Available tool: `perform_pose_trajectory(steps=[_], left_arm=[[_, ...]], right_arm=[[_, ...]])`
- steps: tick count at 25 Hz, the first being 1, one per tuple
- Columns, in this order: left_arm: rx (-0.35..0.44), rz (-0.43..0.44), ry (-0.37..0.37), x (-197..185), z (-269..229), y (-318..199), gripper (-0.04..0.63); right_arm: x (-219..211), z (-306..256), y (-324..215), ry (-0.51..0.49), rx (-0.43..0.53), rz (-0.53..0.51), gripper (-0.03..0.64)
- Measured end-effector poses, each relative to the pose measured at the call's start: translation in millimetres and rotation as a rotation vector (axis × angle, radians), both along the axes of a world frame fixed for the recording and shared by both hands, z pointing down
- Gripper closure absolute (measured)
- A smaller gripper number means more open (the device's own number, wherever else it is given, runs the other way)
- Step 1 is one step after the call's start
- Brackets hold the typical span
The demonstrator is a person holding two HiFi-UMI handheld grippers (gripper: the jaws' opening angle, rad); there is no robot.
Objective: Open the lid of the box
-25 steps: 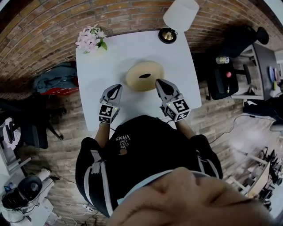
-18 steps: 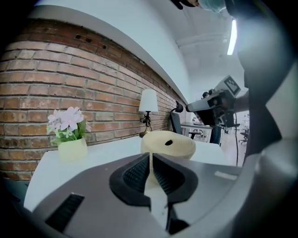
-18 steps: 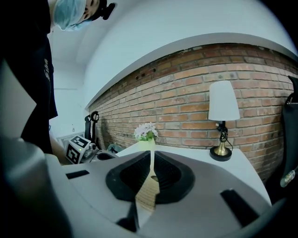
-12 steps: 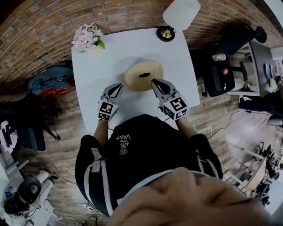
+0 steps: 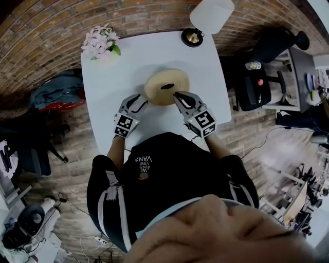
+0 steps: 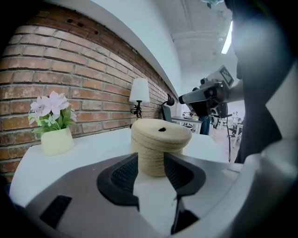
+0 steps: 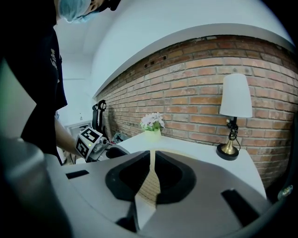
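My left gripper [image 5: 139, 100] is opening its jaws, the box [image 5: 167, 86] straight ahead and ungripped. My right gripper [image 5: 178, 95], closed and empty, sits at the box's near-right edge.

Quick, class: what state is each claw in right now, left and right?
Left claw: jaws opening, gripping nothing; the round beige woven box stands just ahead of them.
Right claw: closed, empty.

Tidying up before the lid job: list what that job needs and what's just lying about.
Job:
- box
- lid, still on

Lying about:
- flowers
- lamp
Both stand at the table's far edge, clear of the box.
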State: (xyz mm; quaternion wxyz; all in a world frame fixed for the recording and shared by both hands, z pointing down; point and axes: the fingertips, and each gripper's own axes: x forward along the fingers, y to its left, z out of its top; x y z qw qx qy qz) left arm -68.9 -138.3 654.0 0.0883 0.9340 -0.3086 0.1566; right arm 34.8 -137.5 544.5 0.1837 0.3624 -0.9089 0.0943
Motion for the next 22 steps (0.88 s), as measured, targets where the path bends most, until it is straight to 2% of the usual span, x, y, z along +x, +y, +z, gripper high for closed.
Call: perform_pose_trajectory(steps=[4, 7, 9, 13, 17, 22], left_arm=[[-0.009, 0.015, -0.001, 5.5, 4.4, -1.2, 0.394], [-0.013, 0.031, 0.003, 9.5, 5.2, -1.7, 0.378], [-0.017, 0.043, -0.002, 11.9, 7.3, -0.3, 0.367], [-0.025, 0.066, -0.015, 16.3, 13.0, 1.3, 0.347], [-0.027, 0.063, -0.016, 17.9, 15.1, -1.3, 0.329], [-0.026, 0.074, -0.022, 19.7, 17.7, -2.9, 0.308]], right_arm=[[-3.6, 8.2, 2.6, 0.039, -0.013, -0.042, 0.603], [-8.5, 14.6, 5.8, 0.081, -0.021, -0.089, 0.499], [-11.9, 19.9, 8.4, 0.116, -0.026, -0.128, 0.477], [-18.2, 32.8, 10.9, 0.247, -0.009, -0.228, 0.379], [-26.0, 41.7, 10.5, 0.341, 0.007, -0.321, 0.342], [-29.4, 55.6, 9.8, 0.425, -0.038, -0.395, 0.312]])
